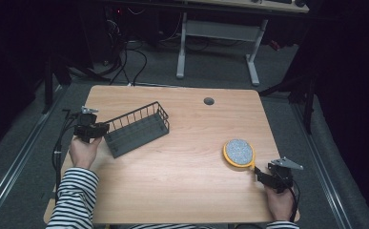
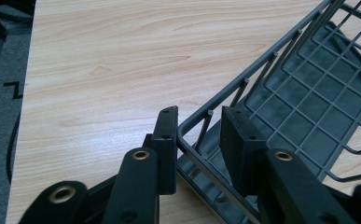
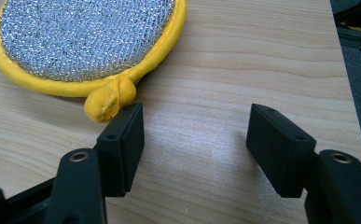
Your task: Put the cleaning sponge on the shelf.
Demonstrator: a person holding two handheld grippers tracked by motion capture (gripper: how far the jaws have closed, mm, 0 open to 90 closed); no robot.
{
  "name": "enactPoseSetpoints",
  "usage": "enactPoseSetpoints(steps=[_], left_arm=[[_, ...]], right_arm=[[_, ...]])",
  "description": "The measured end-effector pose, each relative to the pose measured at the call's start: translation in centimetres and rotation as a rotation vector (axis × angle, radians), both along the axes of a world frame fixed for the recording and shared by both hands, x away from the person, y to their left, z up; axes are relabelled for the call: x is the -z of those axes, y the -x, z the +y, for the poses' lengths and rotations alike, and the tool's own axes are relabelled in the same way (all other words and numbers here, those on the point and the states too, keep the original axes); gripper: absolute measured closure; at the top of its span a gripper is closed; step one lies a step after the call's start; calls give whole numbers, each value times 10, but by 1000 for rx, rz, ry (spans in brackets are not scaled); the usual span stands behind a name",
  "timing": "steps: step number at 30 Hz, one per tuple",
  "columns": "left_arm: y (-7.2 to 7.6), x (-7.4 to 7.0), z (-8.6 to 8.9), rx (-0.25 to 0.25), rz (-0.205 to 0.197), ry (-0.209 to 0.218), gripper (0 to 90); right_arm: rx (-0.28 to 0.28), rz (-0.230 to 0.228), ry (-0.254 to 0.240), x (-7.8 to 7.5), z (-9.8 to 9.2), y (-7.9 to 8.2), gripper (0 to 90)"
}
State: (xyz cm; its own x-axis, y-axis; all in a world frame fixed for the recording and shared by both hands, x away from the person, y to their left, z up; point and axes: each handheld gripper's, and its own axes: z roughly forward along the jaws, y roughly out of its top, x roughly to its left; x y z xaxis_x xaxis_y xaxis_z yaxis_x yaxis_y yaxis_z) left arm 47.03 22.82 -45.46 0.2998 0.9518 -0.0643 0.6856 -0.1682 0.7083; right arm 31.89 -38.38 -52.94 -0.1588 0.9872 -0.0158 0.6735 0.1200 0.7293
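So on the wooden table [image 1: 182, 162] there's a dark wire basket [image 1: 137, 129] sitting over toward 9 o'clock, angled so its long side runs from about 8 up to 2; the left gripper [image 1: 97, 129] is right at the basket's near-left end; in the left gripper view you can see the rim wire of the basket [image 2: 304, 88] running between the two black jaws, which are pulled in tight on either side of that corner, so it's pinching the basket's rim there; the mesh floor of the basket stretches away toward 2 o'clock in that view, and bare wood fills everything out to 10 o'clock.

Over on the other side, the round scrubber pad [image 1: 239, 152] with the yellow edge and silvery top lies flat on the table at roughly 4 o'clock; the right gripper [image 1: 262, 174] sits just beside it, at the pad's 5 o'clock; in the right gripper view its jaws are spread wide with nothing but tabletop between them; the little yellow loop [image 3: 110, 101] on the pad's edge is just about touching the tip of the left-hand jaw; the pad [image 3: 85, 39] itself spreads out toward 11 o'clock.
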Motion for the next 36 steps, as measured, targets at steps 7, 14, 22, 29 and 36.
enactPoseSetpoints(steps=[7,14,22,29,36], left_arm=[[3,-1,-8,24,6,5,686],[7,-1,-19,33,9,7,685],[12,-1,-47,53,9,19,680],[16,0,-59,63,6,42,673],[21,0,-69,83,6,40,669]], right_arm=[[-1,0,1,0,0,0,372],[-3,0,1,0,0,0,368],[-6,0,1,0,0,0,364],[-9,2,2,0,0,0,357],[-11,3,1,0,0,0,354]])
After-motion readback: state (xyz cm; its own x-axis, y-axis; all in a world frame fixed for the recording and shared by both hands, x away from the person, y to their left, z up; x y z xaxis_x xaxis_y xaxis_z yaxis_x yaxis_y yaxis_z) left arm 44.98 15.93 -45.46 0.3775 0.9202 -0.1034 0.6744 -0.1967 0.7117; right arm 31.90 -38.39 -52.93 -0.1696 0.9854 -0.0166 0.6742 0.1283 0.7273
